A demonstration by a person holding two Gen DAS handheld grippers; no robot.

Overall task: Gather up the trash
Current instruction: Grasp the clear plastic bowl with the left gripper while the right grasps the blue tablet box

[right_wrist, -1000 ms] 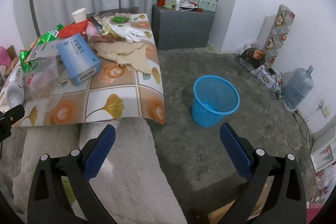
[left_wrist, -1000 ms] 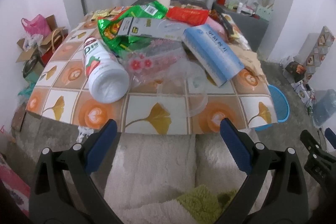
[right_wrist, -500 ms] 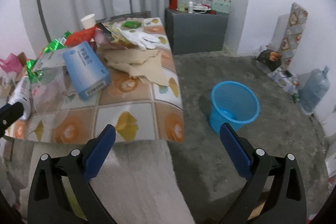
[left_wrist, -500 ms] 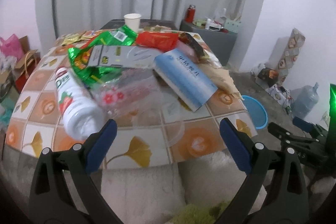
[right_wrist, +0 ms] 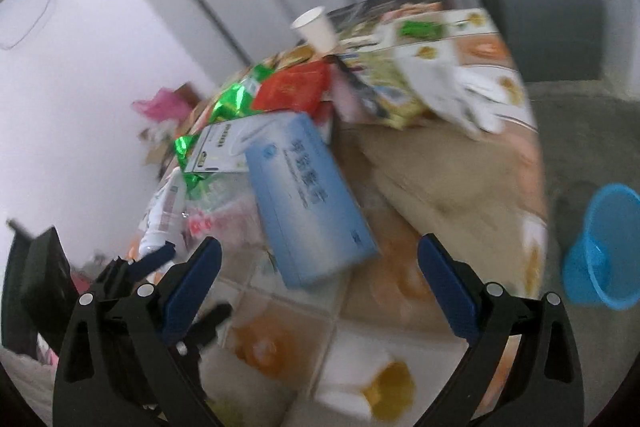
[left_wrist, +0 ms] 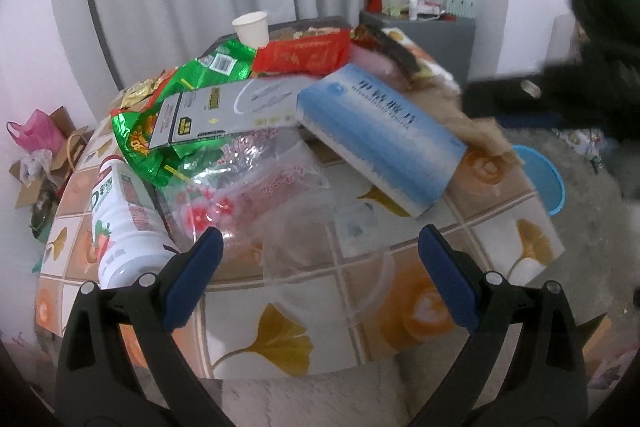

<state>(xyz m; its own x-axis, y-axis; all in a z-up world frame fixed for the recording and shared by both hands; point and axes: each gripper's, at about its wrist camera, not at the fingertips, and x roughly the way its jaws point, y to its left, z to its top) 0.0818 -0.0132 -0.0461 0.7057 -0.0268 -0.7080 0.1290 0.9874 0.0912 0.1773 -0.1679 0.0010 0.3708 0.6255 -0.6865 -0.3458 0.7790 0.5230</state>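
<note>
A low table (left_wrist: 352, 311) with a ginkgo-leaf cloth carries a heap of trash. In the left wrist view I see a blue box (left_wrist: 380, 139), a white drink bottle (left_wrist: 120, 227) on its side, a green foil bag (left_wrist: 168, 107), a red packet (left_wrist: 304, 57), a clear plastic bag (left_wrist: 248, 195), a clear cup (left_wrist: 316, 247) and a paper cup (left_wrist: 251, 27). My left gripper (left_wrist: 320, 279) hovers open over the table's near edge, by the clear cup. My right gripper (right_wrist: 320, 287) is open just before the blue box (right_wrist: 308, 199). A blue bin (right_wrist: 604, 251) stands on the floor.
A grey cabinet (left_wrist: 432, 35) with bottles stands behind the table by the curtain. Bags and cardboard (left_wrist: 36, 155) lie on the floor at the left. A tan cloth (right_wrist: 448, 179) and a white glove (right_wrist: 476, 99) cover the table's right part.
Both grippers have moved in close to the table. The right one has swung left from the floor and bin toward the blue box. Both stay open.
</note>
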